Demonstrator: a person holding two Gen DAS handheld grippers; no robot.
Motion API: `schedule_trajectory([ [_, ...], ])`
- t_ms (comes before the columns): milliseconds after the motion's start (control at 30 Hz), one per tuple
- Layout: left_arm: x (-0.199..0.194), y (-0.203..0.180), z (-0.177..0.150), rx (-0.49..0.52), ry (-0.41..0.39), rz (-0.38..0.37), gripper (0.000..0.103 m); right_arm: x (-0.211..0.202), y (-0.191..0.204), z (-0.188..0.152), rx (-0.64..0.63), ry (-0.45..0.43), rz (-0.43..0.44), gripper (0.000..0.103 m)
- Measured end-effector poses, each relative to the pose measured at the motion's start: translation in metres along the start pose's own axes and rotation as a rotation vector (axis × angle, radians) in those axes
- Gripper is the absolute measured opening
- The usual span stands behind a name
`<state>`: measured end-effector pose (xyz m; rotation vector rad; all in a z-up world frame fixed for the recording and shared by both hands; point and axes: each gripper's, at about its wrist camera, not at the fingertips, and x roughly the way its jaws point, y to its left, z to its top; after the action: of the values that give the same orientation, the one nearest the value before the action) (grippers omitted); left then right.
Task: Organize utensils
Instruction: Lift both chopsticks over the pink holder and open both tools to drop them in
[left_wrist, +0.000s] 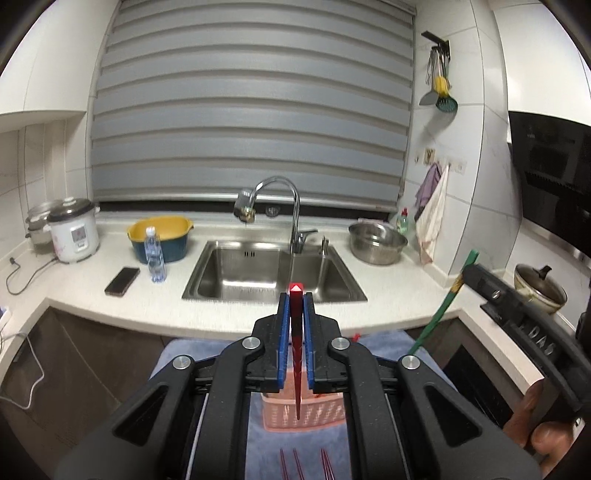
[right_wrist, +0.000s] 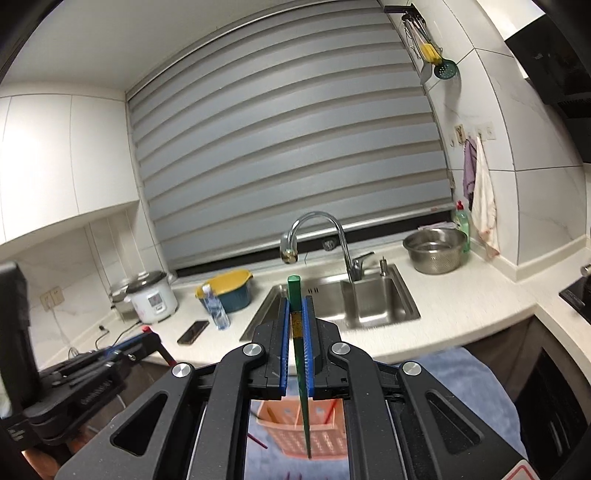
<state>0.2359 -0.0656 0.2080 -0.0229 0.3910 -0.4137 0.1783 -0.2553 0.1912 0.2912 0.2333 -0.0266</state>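
My left gripper (left_wrist: 295, 299) is shut on a red chopstick (left_wrist: 296, 354) that stands upright, its thin tip hanging over a pink slotted basket (left_wrist: 306, 411) on a blue towel (left_wrist: 266, 439). Below it several more red chopsticks (left_wrist: 295, 463) lie on the towel. My right gripper (right_wrist: 296, 302) is shut on a green chopstick (right_wrist: 303, 387), its tip pointing down in front of the same pink basket (right_wrist: 321, 435). In the left wrist view the right gripper (left_wrist: 476, 275) shows at the right with the green chopstick (left_wrist: 441, 310). The left gripper (right_wrist: 146, 332) appears at the left of the right wrist view.
Ahead lies a white counter (left_wrist: 236, 310) with a steel sink (left_wrist: 273, 273) and tap (left_wrist: 291, 210). A phone (left_wrist: 122, 281), water bottle (left_wrist: 154, 254), yellow-blue bowl (left_wrist: 160, 238) and rice cooker (left_wrist: 72, 230) stand left. A steel colander (left_wrist: 376, 242) and a lidded pot (left_wrist: 539, 288) stand right.
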Motion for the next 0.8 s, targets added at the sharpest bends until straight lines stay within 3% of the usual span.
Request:
schedule_trajectory([
  [267, 0.040, 0.005, 0.013, -0.003, -0.038, 0.012, 0.007, 0.061, -0.001, 0.000, -0.001, 0.027, 0.003, 0.006],
  [533, 0.089, 0.018, -0.015, -0.016, 0.007, 0.034, 0.007, 0.111, -0.018, -0.037, 0.040, 0.125, 0.007, 0.006],
  [800, 0.113, 0.023, -0.040, -0.021, 0.065, 0.038, 0.007, 0.139, -0.037, -0.075, 0.068, 0.212, -0.017, 0.006],
])
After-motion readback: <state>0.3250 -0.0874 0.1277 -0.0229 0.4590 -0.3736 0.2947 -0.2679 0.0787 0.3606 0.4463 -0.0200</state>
